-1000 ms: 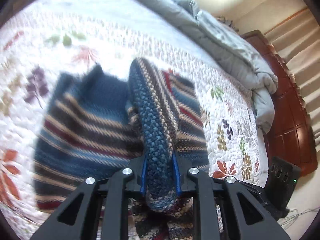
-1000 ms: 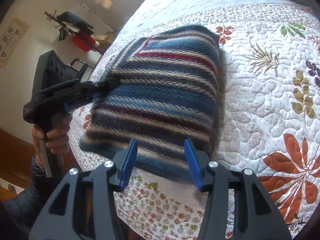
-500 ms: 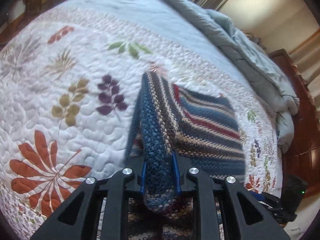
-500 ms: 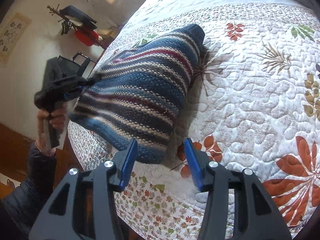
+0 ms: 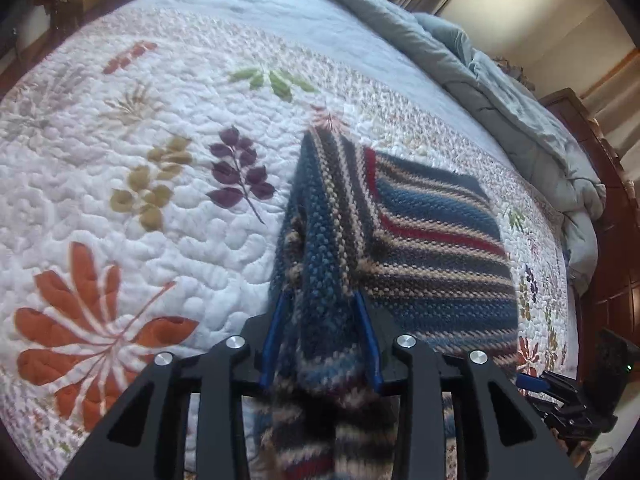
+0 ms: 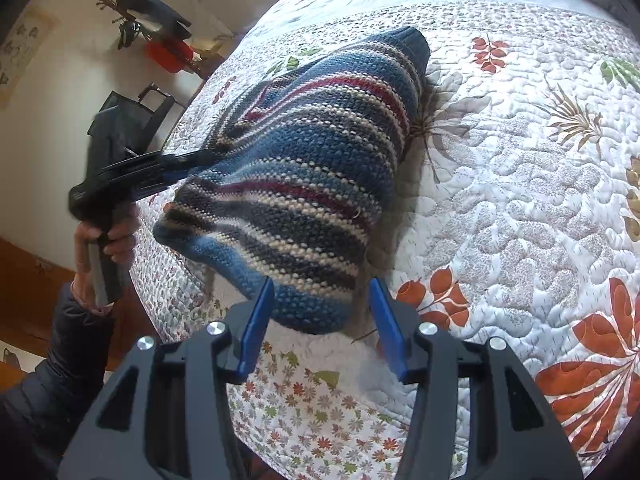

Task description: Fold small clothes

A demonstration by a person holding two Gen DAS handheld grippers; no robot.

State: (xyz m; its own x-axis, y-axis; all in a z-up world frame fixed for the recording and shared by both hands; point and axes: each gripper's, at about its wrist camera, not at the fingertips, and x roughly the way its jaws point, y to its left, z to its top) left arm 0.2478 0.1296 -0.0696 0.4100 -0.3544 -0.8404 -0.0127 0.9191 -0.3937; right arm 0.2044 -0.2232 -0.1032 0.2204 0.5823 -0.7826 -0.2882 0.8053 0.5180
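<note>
A small striped knit sweater (image 5: 436, 248) in blue, cream, red and grey lies partly on the floral quilt (image 5: 132, 184). My left gripper (image 5: 320, 300) is shut on one bunched edge of it and holds that edge lifted off the bed. In the right wrist view the sweater (image 6: 304, 176) hangs tilted from the left gripper (image 6: 196, 160), its far end resting on the quilt (image 6: 520, 184). My right gripper (image 6: 322, 292) is open, with the sweater's low blue hem just ahead of and between its fingers, not clamped.
A grey duvet (image 5: 500, 92) is heaped along the far side of the bed by a dark wooden headboard (image 5: 612, 216). The bed's near edge (image 6: 192, 296) drops to the floor at left. A coat rack with dark and red items (image 6: 160, 36) stands by the wall.
The left gripper has pulled the sweater's edge up and to the left, so the flat sweater now hangs tilted. The right gripper has stayed open near the hem.
</note>
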